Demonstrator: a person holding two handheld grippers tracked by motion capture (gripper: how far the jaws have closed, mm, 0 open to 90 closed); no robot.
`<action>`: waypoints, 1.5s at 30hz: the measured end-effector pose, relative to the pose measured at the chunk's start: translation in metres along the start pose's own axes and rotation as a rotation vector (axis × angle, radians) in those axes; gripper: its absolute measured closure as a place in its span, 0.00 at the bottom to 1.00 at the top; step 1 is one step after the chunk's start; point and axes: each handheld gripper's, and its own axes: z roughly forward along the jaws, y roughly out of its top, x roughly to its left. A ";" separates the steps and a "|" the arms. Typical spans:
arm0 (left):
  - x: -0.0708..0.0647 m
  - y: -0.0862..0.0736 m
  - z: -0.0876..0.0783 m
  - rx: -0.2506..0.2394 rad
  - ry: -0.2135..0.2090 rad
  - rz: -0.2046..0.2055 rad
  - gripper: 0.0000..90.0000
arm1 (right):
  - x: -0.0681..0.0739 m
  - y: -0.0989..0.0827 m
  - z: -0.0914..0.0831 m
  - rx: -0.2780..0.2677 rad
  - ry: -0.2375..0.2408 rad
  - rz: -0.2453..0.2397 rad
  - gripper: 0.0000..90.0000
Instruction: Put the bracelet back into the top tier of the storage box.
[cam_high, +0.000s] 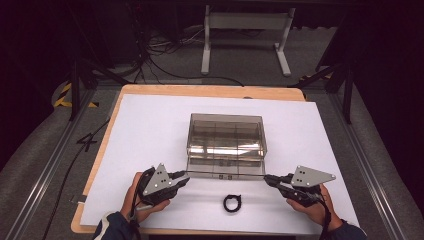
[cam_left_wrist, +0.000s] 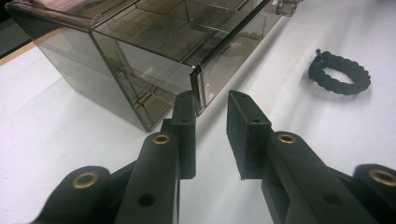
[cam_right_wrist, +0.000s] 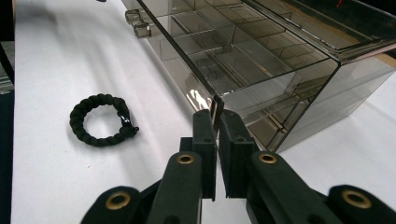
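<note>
Here, high view: a smoky clear plastic organizer box (cam_high: 226, 137) sits mid-frame on the white sheet (cam_high: 150, 130) that covers the wooden table (cam_high: 200, 90). Its hinged lid (cam_high: 225, 173) is swung down toward the lower edge of the frame and reads as a thin dark line running between the two grippers. Left gripper (cam_high: 184, 176) at lower left, in a hand, tips at the lid's left corner; right gripper (cam_high: 268, 179) at lower right, tips at the lid's right corner. A black braided bracelet (cam_high: 232, 203) lies on the sheet at lower centre, below the lid and between the hands, touching neither. Left gripper view: the black jaws rise from the bottom with a clear gap between them; the left gripper (cam_left_wrist: 212, 105) has the lid corner (cam_left_wrist: 197, 88) against the inner face of the left-hand jaw, the other jaw stands off it, so not clamped. Box compartments fill the upper left, bracelet (cam_left_wrist: 339, 73) at upper right on the sheet. Right gripper view: the right gripper (cam_right_wrist: 216, 116) has its jaws nearly together, pinching the thin lid corner (cam_right_wrist: 215, 106) at frame centre. Box (cam_right_wrist: 261, 60) spreads across the upper right, bracelet (cam_right_wrist: 100, 120) at mid-left, well apart from the jaws.
</note>
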 end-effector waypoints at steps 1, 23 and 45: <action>0.000 0.000 0.000 0.001 -0.002 0.007 0.81 | 0.000 -0.001 0.000 -0.001 -0.001 0.005 0.96; -0.004 -0.002 -0.003 0.008 -0.005 0.025 0.81 | 0.005 -0.004 -0.001 0.013 0.011 -0.011 0.96; -0.001 -0.028 -0.030 0.014 0.051 -0.038 0.69 | 0.013 -0.013 -0.021 -0.009 0.011 0.018 0.90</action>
